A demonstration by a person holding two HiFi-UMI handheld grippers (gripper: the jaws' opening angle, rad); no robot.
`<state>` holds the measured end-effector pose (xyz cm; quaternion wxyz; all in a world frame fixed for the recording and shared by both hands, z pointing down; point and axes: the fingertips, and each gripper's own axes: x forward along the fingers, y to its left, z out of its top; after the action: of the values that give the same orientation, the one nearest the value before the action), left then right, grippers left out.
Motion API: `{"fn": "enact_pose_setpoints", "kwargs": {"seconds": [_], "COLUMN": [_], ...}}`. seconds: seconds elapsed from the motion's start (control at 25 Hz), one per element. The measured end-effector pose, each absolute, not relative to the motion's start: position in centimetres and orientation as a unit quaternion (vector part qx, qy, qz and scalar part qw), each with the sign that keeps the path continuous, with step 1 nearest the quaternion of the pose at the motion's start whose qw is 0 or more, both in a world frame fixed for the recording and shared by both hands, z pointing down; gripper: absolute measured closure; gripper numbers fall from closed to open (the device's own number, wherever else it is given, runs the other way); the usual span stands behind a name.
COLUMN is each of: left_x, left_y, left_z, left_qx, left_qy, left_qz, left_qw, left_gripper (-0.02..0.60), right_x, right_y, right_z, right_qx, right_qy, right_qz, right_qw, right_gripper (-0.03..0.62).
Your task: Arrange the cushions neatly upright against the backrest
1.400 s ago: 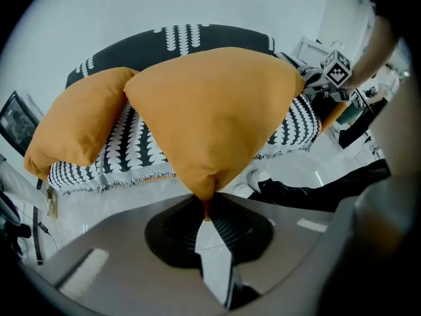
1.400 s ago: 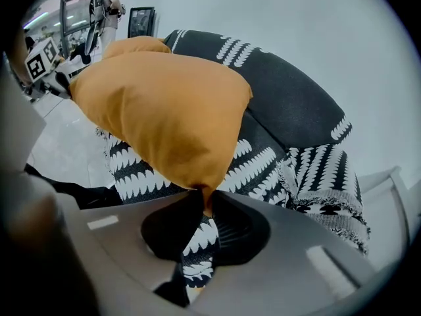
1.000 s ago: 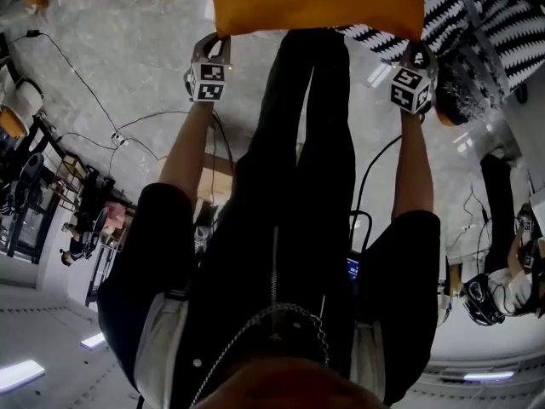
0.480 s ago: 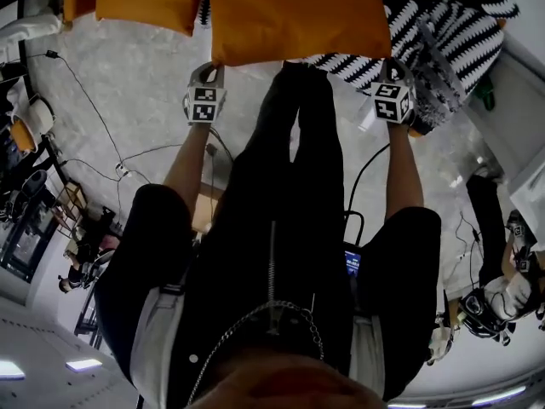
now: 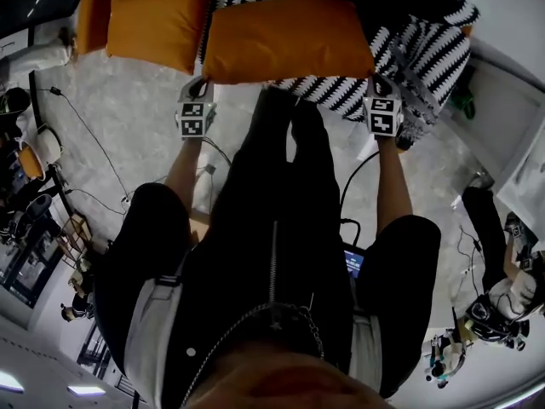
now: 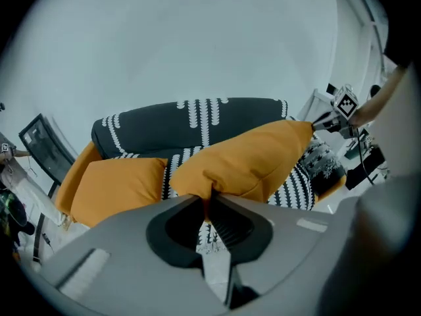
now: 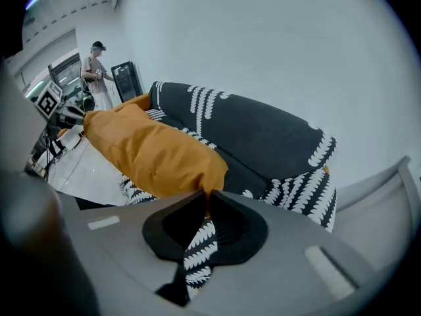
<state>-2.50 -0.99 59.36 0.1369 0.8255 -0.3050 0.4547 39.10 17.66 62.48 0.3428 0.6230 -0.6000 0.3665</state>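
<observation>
The orange cushion (image 5: 289, 39) looks light and soft. It is a plump, loosely stuffed pillow that should sag and fold rather than keep its shape, and its smooth cover could slide out of a thin pinch. The corners and the seam seem the surest places to take it, and that is where it is held. The left gripper (image 6: 209, 199) is clamped on one near corner, with fabric bunched between its closed jaws. The right gripper (image 7: 206, 206) pinches the other near corner the same way. The cushion spans between them above the front of the sofa (image 7: 263, 137), short of the backrest (image 6: 191, 120). It is plain orange, rectangular and slightly creased. A second cushion (image 6: 115, 186) of the same colour rests on the sofa, toward the end on the person's left.
</observation>
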Motion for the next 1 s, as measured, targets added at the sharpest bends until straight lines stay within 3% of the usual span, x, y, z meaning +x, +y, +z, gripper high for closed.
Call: {"fn": "enact_pose_setpoints", "kwargs": {"seconds": [0.48, 1.0], "left_x": [7.5, 18.2], "left_y": [-7.7, -18.8], "left_z": [54.1, 56.0], "left_qx": [0.888, 0.896], "left_qy": [-0.165, -0.087], "left_qz": [0.424, 0.423], "left_qw": [0.075, 0.104], "left_gripper": [0.541, 0.541], "right_x": [43.9, 51.1], "right_y": [18.9, 12.6], "right_z": [56.2, 55.5], "right_qx": [0.708, 0.760], "right_qy": [-0.515, -0.459], "right_qz": [0.403, 0.405], "right_qw": [0.268, 0.219], "right_gripper": [0.565, 0.565]}}
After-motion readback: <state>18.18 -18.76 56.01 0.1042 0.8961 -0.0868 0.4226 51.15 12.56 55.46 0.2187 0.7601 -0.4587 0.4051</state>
